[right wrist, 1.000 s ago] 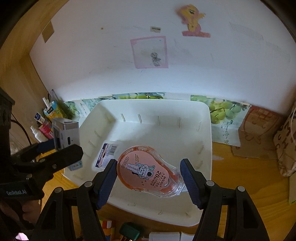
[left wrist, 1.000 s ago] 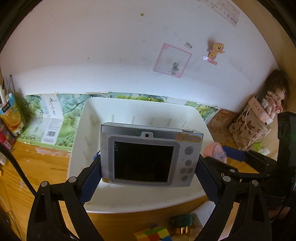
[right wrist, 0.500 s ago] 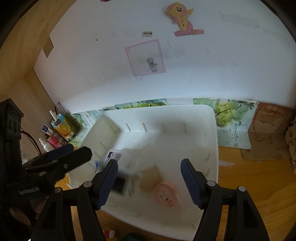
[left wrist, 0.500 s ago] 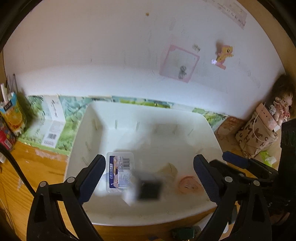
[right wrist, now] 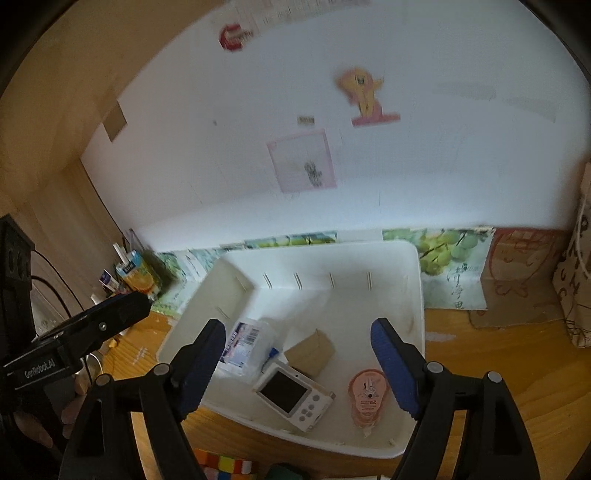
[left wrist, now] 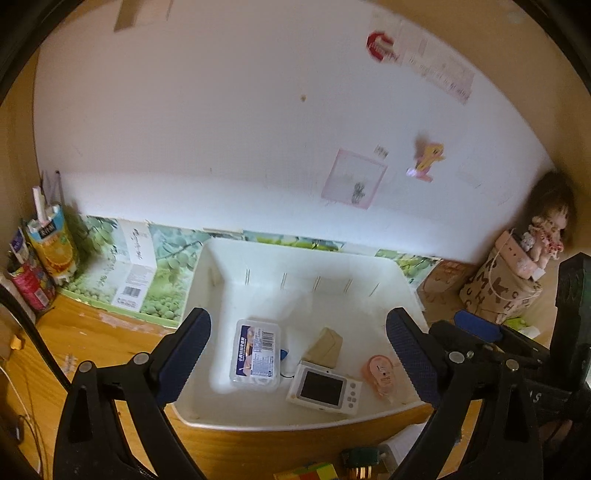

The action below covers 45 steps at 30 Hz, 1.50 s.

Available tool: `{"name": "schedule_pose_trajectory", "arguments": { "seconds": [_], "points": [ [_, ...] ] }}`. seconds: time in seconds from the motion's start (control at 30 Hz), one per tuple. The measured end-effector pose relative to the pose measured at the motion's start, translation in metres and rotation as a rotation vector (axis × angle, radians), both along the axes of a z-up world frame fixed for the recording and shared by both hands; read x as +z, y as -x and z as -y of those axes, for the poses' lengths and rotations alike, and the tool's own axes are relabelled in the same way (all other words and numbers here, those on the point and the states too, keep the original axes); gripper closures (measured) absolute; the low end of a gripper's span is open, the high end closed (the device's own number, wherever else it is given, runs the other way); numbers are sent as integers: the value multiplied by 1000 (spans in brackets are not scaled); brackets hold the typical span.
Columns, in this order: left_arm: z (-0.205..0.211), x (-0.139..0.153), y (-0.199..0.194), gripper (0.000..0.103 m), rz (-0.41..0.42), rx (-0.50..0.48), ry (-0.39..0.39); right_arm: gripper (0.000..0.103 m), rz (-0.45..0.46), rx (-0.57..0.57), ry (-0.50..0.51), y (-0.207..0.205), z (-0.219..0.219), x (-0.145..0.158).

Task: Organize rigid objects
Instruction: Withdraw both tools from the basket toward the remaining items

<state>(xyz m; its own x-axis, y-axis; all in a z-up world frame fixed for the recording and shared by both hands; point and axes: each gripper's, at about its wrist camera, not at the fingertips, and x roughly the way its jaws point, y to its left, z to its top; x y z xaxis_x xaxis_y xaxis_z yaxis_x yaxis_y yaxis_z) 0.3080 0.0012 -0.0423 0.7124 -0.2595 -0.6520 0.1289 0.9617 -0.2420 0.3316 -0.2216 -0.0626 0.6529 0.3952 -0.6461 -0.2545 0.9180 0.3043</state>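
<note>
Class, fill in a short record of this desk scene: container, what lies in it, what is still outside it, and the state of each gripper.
container: white bin
contents: camera, clear labelled box, pink tape dispenser, small brown box
outside, near edge: colourful cube
left gripper: open, empty
right gripper: open, empty, jaws just been opening

In the left wrist view, the coloured cube (left wrist: 308,472) at 6 o'clock is cut by the bottom edge, as is the dark green object (left wrist: 360,456) beside it, which cannot be identified. The right tool's arm (left wrist: 480,332) at 3 o'clock hides part of the surface (left wrist: 92,332) behind it. In the right wrist view the pony sticker (right wrist: 364,94) and red sticker (right wrist: 232,35) on the wall are blurred. Print on the clear box (right wrist: 243,341) is too small to read, and a blue piece (right wrist: 273,352) beside it is mostly hidden.
</note>
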Motion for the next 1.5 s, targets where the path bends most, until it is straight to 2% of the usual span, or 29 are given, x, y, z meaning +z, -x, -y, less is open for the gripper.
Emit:
{"name": "schedule_pose_trajectory", "arguments": {
  "seconds": [0.3, 0.67, 1.1, 1.4, 1.5],
  "points": [
    [-23, 33, 54, 6, 83, 9, 0, 19, 104, -48, -18, 54, -3, 36],
    [-57, 52, 125, 6, 138, 20, -6, 16, 190, -101, -13, 142, -17, 50],
    [-72, 39, 193, 6, 108, -24, -35, 16, 266, -165, 47, 249, -30, 38],
    [-75, 30, 222, 6, 70, -31, -23, 16, 244, -162, 108, 289, -36, 18],
    [-72, 23, 228, 6, 35, -33, -7, 16, 230, -166, 122, 297, -35, 11]
  ]
}}
